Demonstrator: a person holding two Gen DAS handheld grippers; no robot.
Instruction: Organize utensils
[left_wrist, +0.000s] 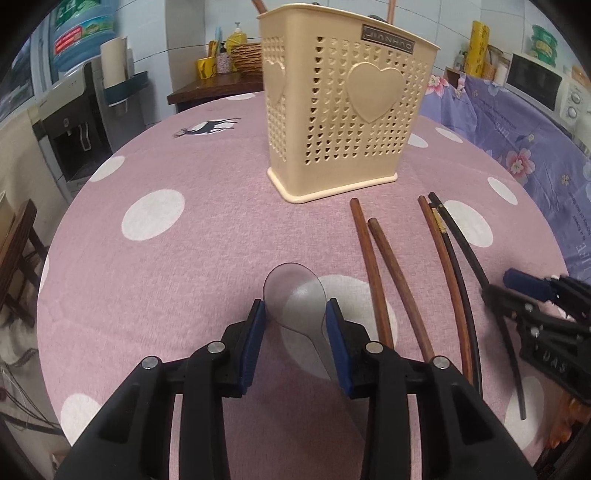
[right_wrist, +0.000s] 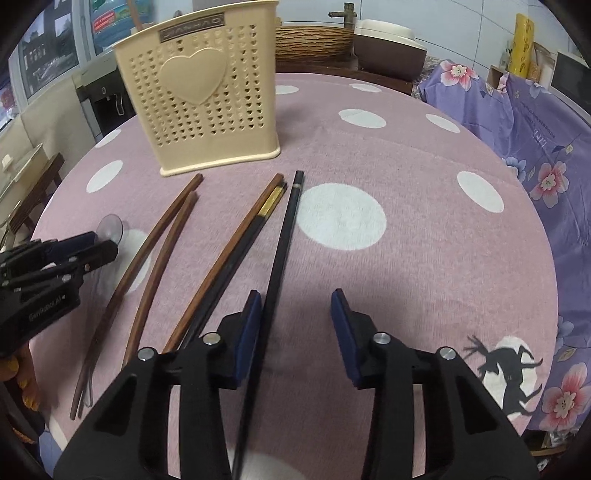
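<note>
1 deer print (right_wrist: 508, 373) beside right gripper (right_wrist: 297, 332)

The cream basket (left_wrist: 347, 110) is carrying a small metal plate (left_wrist: 388, 37) near its top rim, and the plate is showing the brand "JIANHAO" in the left wrist view; in the right wrist view the same plate is too blurred to read. The left tool (right_wrist: 96, 242) is showing white letters "GenRobot.AI" on its black body. The purple flowered cloth (left_wrist: 517, 122) is bearing printed words, too small to read.
</note>
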